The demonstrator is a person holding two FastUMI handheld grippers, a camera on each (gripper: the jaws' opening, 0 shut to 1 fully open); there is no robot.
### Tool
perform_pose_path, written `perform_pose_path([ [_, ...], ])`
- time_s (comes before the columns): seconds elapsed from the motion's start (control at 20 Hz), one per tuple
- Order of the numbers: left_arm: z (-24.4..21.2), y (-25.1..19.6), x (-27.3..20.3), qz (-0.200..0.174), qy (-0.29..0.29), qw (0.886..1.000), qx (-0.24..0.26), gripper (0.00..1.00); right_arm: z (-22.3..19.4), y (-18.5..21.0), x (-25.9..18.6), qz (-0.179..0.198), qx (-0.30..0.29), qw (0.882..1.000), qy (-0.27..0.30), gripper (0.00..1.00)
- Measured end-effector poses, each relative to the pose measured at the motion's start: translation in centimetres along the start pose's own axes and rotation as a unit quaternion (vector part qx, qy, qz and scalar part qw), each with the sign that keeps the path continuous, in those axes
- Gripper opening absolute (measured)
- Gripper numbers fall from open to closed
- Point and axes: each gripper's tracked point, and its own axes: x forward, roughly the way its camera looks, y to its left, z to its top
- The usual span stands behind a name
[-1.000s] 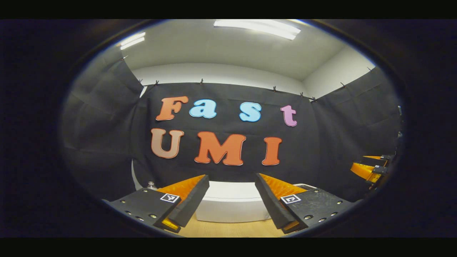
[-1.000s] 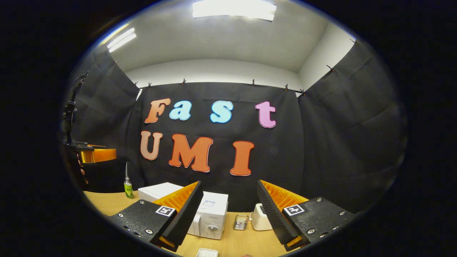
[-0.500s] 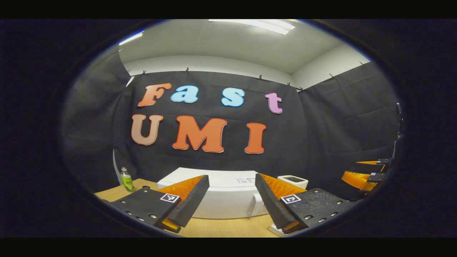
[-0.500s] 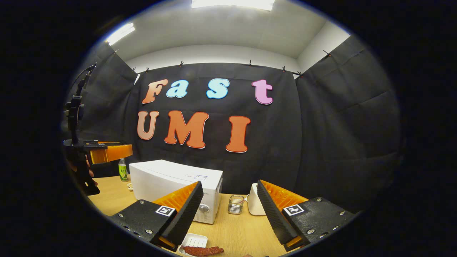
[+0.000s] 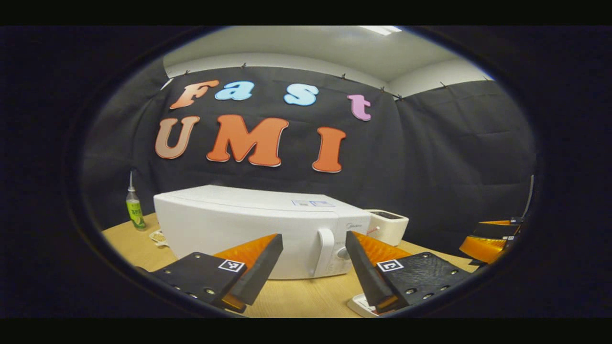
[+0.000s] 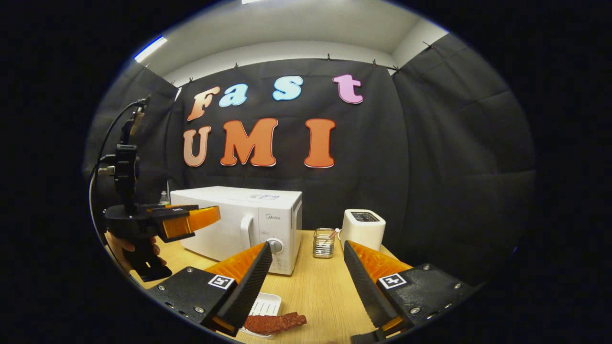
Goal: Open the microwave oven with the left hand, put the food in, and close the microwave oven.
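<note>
Left gripper (image 5: 313,270) with fingers spread wide, grasping nothing, held above the pale wooden surface (image 5: 296,298). Straight ahead, between the two fingers, the boxy white microwave oven (image 5: 258,229), door shut, its upright white handle (image 5: 326,251) and round dial (image 5: 342,253) seen in the gap nearer the right-hand finger, apart from both. Left of the oven, a slim green-labelled bottle (image 5: 135,208); right of it, a white toaster (image 5: 386,225).

Right gripper (image 6: 306,282) likewise released, fingers parted and empty. Low between them, close to the left-hand finger, a reddish-brown strip of food (image 6: 275,322) lying partly on a small white ridged tray (image 6: 264,305), touched by neither finger. Farther back, the same oven, a small clear glass jar (image 6: 323,242) and the toaster. At the left of the right gripper view, the left gripper level with the oven front, a hand (image 6: 125,246) around its grip.
</note>
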Motion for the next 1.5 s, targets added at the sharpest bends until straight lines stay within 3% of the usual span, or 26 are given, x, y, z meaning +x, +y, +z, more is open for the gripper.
perform_pose_path([
  [0.1,-2.9,0.5,1.5,0.028,0.023,0.999,0.022,0.81,-1.2,-0.7,0.2,-0.007,0.004,1.0,0.01,0.93],
  [0.25,-6.0,-0.5,3.8,0.029,0.05,0.998,0.023,0.74,-2.7,-1.6,0.1,-0.013,0.007,1.0,0.022,0.93],
  [0.35,-7.0,-1.3,4.8,0.022,0.054,0.998,0.014,0.71,-3.3,-2.3,0.2,-0.018,0.005,0.999,0.027,0.93],
  [0.45,-7.4,-1.0,5.8,0.039,0.055,0.998,0.022,0.7,-3.9,-2.9,0.2,-0.025,0.004,0.999,0.031,0.93],
  [0.5,-7.9,-0.7,6.3,0.05,0.061,0.996,0.029,0.61,-4.1,-3.1,0.2,-0.025,0.006,0.999,0.034,0.93],
  [0.65,-9.3,-1.0,7.6,0.053,0.073,0.996,0.021,0.57,-4.8,-3.5,0.1,-0.028,0.013,0.999,0.039,0.93],
  [0.75,-10.0,-1.6,8.3,0.043,0.077,0.996,0.01,0.49,-5.2,-3.6,0.2,-0.029,0.015,0.999,0.042,0.93],
  [0.9,-9.9,-2.0,8.2,0.046,0.077,0.996,0.013,0.22,-6.0,-3.8,0.3,-0.033,0.016,0.998,0.05,0.93],
  [1.0,-10.0,-2.0,8.2,0.047,0.072,0.996,0.013,0.26,-6.3,-3.7,0.3,-0.033,0.02,0.998,0.054,0.93],
  [1.25,-10.1,-2.2,8.0,0.05,0.064,0.997,0.016,0.1,-7.2,-3.7,0.1,-0.036,0.026,0.997,0.064,0.93],
  [1.5,-10.1,-2.4,7.3,0.047,0.063,0.997,-0.004,0.11,-8.3,-3.6,-0.1,-0.038,0.03,0.996,0.076,0.93],
])
